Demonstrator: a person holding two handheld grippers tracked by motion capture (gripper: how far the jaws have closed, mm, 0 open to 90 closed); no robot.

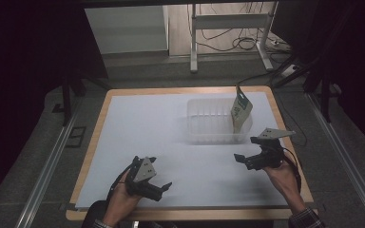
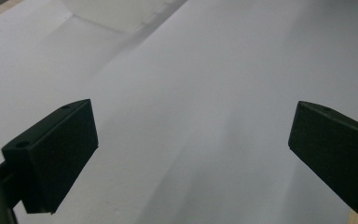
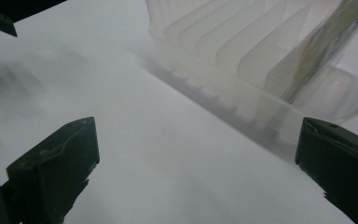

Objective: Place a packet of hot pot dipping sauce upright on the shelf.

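In the high view, a green-and-white packet (image 1: 241, 111) stands on end inside a clear plastic bin (image 1: 209, 126), leaning against the bin's right wall, just beyond the right gripper (image 1: 248, 149) and well apart from the left gripper (image 1: 158, 172). The packet's long axis runs nearly upright, its top tilted a little to the left. The printing on it is too small to read. Both grippers hover over the white table (image 1: 147, 128), jaws spread and empty. In the left gripper view, the jaws stand wide apart over bare table. In the right gripper view, the jaws are parted, and the bin (image 3: 242, 60) lies ahead, with the packet (image 3: 321, 46) blurred behind its ribbed wall.
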